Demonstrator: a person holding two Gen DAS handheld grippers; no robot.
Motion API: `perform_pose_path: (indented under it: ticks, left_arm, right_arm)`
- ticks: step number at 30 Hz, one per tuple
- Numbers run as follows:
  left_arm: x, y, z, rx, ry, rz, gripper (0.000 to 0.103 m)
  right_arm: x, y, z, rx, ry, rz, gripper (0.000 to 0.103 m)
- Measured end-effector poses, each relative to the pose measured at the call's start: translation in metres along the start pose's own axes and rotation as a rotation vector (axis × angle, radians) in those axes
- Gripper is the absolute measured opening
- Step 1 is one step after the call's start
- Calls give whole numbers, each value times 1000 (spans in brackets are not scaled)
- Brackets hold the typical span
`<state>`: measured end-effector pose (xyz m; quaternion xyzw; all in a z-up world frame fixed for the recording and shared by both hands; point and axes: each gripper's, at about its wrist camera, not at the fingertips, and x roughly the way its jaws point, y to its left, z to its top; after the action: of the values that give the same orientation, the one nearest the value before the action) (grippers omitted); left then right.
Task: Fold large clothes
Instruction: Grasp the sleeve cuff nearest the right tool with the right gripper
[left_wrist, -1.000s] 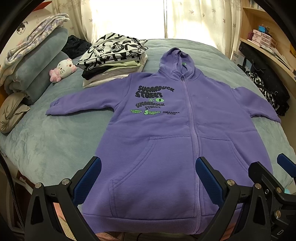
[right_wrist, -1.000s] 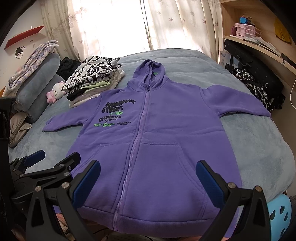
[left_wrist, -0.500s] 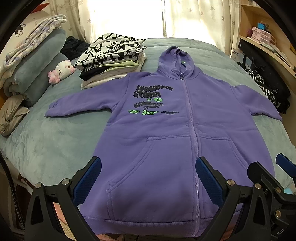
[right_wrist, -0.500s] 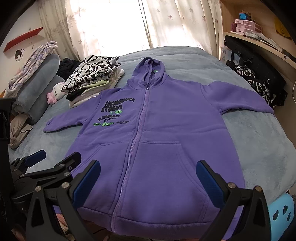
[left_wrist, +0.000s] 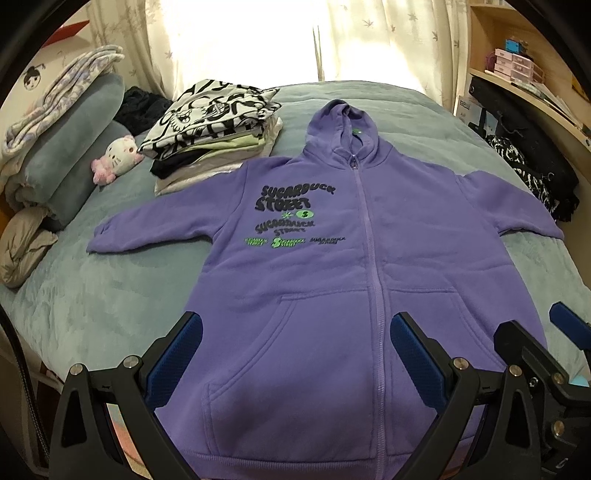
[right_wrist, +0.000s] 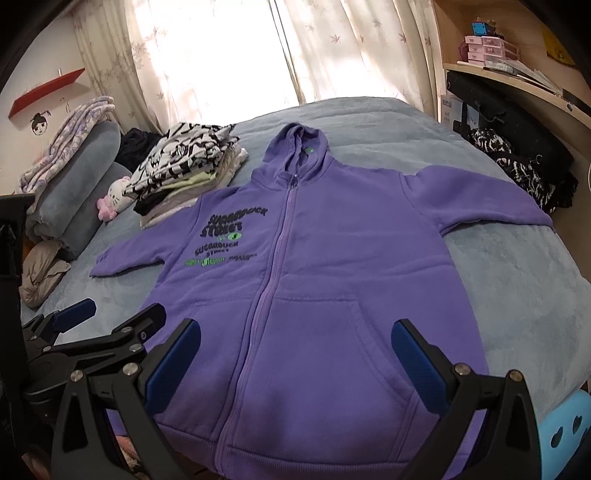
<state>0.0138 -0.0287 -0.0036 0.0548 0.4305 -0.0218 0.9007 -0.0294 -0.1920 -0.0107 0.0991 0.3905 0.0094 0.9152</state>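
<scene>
Purple zip hoodie (left_wrist: 369, 288) lies flat, front up, on the blue-grey bed (left_wrist: 92, 302), dead ahead of both grippers, long axis running straight away from them: hem nearest, just under the fingers, hood at the far end, sleeves out to each side. Left gripper (left_wrist: 291, 354) and right gripper (right_wrist: 295, 354) both hang wide apart w/ nothing held, L over the hem's left half and nearer the left sleeve, R nearer the right one. Chest print reads "SUGARDUCK STREET", repeated smaller in black and green below; the smallest line is prob. the same, too blurred to confirm.
</scene>
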Motion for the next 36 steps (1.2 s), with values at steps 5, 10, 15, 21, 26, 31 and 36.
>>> perform_pose_path:
  ticks: [5,10,15,21,26,31,36]
  left_arm:
    - [3,-8,12,-10,7,-38,100]
    - [3,-24,27,23,-23,-59,100]
    - [1,-46,49,87,-90,-99,100]
    - [0,-72,80,105,-95,-189,100]
    - [14,-94,111,106,-53,-245,101]
    - [38,-118,144,78,-96,-223,101]
    - [76,-144,172,97,-98,-142,101]
  right_arm:
    - [-1,-9,9,7,-37,9,103]
    - [-1,-24,24,39,-58,39,103]
    - [-7,-43,44,71,-107,69,103]
    - [-15,-65,72,49,-145,-4,103]
    - [-18,-98,99,33,-156,-80,103]
    - [-16,-141,127,8,-190,-212,103]
    - [-3,-187,147,-11,-213,-400,103]
